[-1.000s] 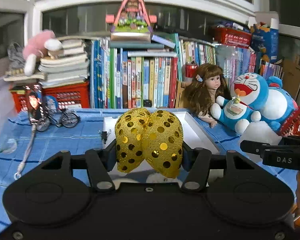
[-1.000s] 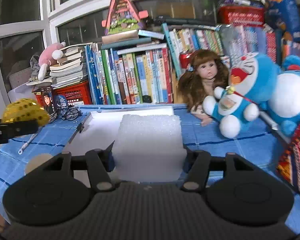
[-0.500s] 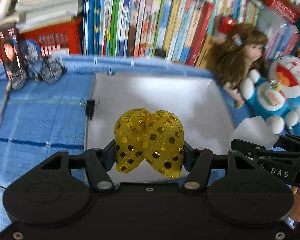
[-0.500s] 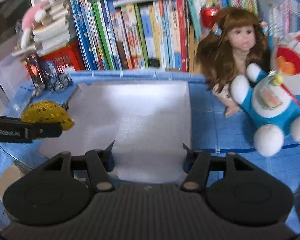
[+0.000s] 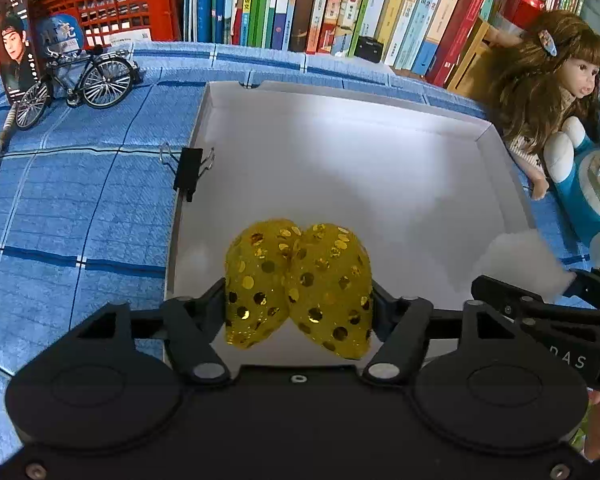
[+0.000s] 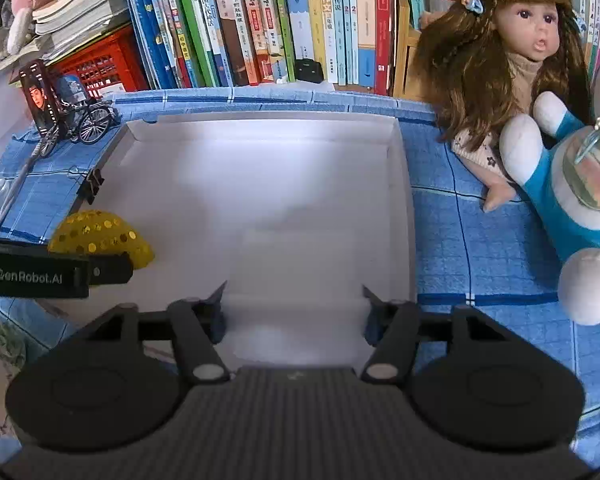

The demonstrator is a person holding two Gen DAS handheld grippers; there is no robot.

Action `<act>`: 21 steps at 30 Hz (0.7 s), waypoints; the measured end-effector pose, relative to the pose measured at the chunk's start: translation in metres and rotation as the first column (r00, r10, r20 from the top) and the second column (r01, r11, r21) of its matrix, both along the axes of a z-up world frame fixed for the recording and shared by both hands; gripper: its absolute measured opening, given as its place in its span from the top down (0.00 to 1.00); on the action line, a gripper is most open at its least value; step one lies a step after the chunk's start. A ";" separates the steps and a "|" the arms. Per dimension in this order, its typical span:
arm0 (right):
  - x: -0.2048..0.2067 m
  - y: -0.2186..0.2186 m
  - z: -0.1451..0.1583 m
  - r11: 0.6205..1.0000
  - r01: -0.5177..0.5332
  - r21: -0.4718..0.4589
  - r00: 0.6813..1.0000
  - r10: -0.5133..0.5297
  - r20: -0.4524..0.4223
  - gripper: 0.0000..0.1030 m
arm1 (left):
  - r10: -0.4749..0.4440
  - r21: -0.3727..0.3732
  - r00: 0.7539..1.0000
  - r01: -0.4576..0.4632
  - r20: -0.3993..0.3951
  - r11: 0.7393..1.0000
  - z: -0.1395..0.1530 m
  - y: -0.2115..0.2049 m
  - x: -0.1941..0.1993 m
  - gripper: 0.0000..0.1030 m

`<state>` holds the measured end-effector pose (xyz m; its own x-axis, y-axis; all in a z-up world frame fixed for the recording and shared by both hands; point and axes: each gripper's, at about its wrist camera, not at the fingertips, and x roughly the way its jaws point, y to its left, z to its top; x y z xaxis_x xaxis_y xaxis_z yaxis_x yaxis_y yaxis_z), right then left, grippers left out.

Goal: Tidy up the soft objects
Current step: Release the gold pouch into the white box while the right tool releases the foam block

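A yellow sequined soft pouch (image 5: 298, 280) sits between the pads of my left gripper (image 5: 298, 296), low over the near left part of the shallow white box (image 5: 340, 100). The jaws are opening, and the pouch still touches both pads. In the right wrist view the same pouch (image 6: 100, 236) shows at the left, by the box's left wall. My right gripper (image 6: 294, 304) has a white foam block (image 6: 296, 272) between its pads over the box's (image 6: 260, 124) near right part. Its jaws are opening too. The foam (image 5: 520, 256) also shows in the left wrist view.
A black binder clip (image 5: 190, 172) grips the box's left wall. On the blue cloth to the left stand a toy bicycle (image 5: 80, 80) and a photo card (image 5: 16, 48). A doll (image 6: 500, 52) and a blue plush (image 6: 572, 184) lie to the right. Books (image 5: 340, 4) line the back.
Both grippers have tipped downward and moved forward over the white box, each still carrying its object. The shelf top and window have dropped out of view. Both pairs of jaws stand slightly wider.
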<state>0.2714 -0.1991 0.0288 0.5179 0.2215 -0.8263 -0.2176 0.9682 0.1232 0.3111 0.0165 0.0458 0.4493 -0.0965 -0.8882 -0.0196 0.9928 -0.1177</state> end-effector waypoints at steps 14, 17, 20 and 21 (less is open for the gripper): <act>-0.003 -0.005 0.007 1.000 0.011 0.026 1.000 -0.011 0.013 0.13 | -0.016 -0.054 1.000 0.016 -0.008 0.998 0.009 0.001 -0.002 0.11; -0.008 -0.004 0.015 1.000 0.000 0.022 0.999 -0.001 0.033 0.11 | -0.027 -0.056 1.000 0.027 -0.004 0.998 0.014 0.000 -0.004 0.10; -0.014 -0.003 0.021 1.000 -0.007 0.019 0.999 0.007 0.050 0.10 | -0.042 -0.061 0.999 0.042 0.003 0.997 0.019 -0.001 -0.007 0.08; -0.015 -0.003 0.023 1.000 -0.010 0.018 0.998 0.009 0.054 0.10 | -0.045 -0.058 0.999 0.046 0.005 0.997 0.020 -0.001 -0.007 0.07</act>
<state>0.2565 -0.2020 0.0520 0.5594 0.2414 -0.7930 -0.2336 0.9638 0.1286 0.3040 0.0153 0.0663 0.4469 -0.1686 -0.8786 0.0261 0.9841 -0.1756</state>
